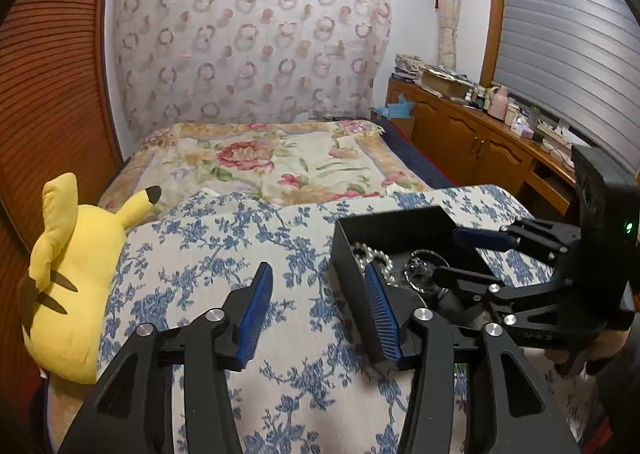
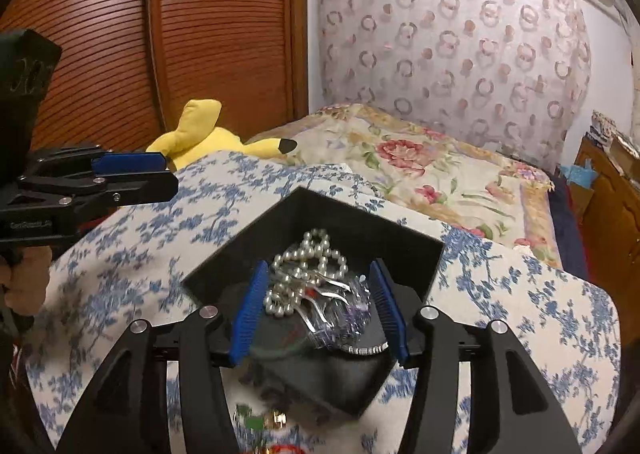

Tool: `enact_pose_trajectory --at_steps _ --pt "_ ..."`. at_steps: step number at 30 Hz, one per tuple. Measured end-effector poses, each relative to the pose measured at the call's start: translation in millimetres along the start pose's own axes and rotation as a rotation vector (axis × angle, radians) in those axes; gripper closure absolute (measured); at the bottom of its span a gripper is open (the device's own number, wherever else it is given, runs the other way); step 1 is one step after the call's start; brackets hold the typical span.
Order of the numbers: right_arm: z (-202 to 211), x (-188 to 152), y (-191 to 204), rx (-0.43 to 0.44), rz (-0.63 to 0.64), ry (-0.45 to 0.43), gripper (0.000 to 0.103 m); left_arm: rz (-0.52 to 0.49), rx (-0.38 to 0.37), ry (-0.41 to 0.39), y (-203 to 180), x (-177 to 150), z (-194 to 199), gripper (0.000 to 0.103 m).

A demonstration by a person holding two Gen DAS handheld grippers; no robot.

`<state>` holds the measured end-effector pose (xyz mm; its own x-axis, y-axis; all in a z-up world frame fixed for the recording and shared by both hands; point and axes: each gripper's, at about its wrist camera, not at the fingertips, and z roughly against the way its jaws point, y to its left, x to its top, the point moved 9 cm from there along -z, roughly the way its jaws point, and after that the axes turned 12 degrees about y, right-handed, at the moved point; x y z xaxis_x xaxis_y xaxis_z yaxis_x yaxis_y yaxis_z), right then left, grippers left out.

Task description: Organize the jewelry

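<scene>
1. The right gripper is hovering over the black box, jaws parted and gripping nothing; its blue pads are standing either side of the jewelry heap without pressing on it.
2. Directly between and just beyond those pads the pearl necklace is lying in a loose coil, with a clear packet holding silver pieces on its nearer side and a thin chain trailing toward the right pad.
3. The left gripper is also standing released and empty, over the blue-flowered cloth. The box wall is sitting just to its right, touching or nearly touching the right pad; which, I cannot tell.
4. Below the right gripper, outside the box, a few small blurred items are lying on the cloth, too smeared to name.
5. Further out to the left a yellow plush toy is resting by the wooden shutter door; the floral bedspread is lying beyond.
6. Judgement: the sorting is looking early, the pieces tangled in one heap. The step in hand seems to be picking one piece out.
7. The next move is calling for the right gripper to lower and pinch a single strand, likely the pearls, while the left steadies the box wall, since lifting may drag the packet and chain along.
</scene>
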<state>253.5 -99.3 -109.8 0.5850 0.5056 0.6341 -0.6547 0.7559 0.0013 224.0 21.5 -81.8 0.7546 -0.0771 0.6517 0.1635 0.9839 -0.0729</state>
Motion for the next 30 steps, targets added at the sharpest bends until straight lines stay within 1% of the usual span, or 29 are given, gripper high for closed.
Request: enact_pose_trajectory --at_steps 3,5,7,9,13,14,15,16,18,20,24,25,28,30 --pt "12.8 -10.0 -1.7 -0.018 0.002 -0.003 0.046 -0.006 -0.009 0.006 -5.3 -9.4 1.0 0.052" --pt "25.0 -17.3 -1.2 -0.022 -0.001 -0.018 0.046 -0.014 -0.013 0.009 -10.6 -17.1 2.9 0.043" --pt "35.9 -24.2 -2.3 -0.023 -0.017 -0.032 0.046 -0.026 -0.015 0.013 -15.4 -25.3 3.7 0.038" --pt "46.5 -33.3 -3.4 -0.016 -0.035 -0.043 0.046 -0.041 -0.009 0.018 -18.5 -33.0 3.3 0.030" --pt "57.7 -51.4 -4.8 -0.015 -0.063 -0.042 0.046 -0.070 -0.001 0.032 -26.9 -49.1 1.8 0.021" --pt "59.0 -56.4 -4.9 -0.011 -0.068 -0.037 0.047 -0.078 -0.001 0.036 -28.9 -53.1 1.0 0.017" --pt "60.0 -62.8 -4.7 -0.009 -0.072 -0.028 0.048 -0.082 -0.001 0.038 -29.8 -55.2 0.2 0.016" --pt "60.0 -68.1 -4.5 -0.014 -0.072 -0.019 0.053 -0.088 -0.003 0.044 -31.3 -59.1 -1.3 0.015" --pt "60.5 -80.0 -4.6 -0.028 -0.070 0.001 0.055 -0.096 -0.008 0.066 -34.5 -66.2 -5.4 0.011" --pt "60.0 -91.6 -3.8 -0.029 -0.073 0.023 0.058 -0.107 -0.015 0.089 -35.8 -73.2 -10.3 0.010" --pt "58.0 -118.1 -2.6 -0.026 -0.088 0.073 0.070 -0.129 -0.023 0.146 -37.3 -88.1 -23.1 0.008" --pt "58.1 -124.7 -1.7 -0.021 -0.093 0.081 0.071 -0.136 -0.023 0.170 -37.5 -93.4 -28.2 0.008" --pt "58.3 -142.9 -0.9 -0.026 -0.112 0.110 0.075 -0.149 -0.010 0.204 -37.2 -100.7 -36.0 0.008" --pt "61.2 -152.7 -1.6 -0.022 -0.132 0.120 0.076 -0.157 -0.008 0.218 -37.9 -103.8 -39.2 0.008"
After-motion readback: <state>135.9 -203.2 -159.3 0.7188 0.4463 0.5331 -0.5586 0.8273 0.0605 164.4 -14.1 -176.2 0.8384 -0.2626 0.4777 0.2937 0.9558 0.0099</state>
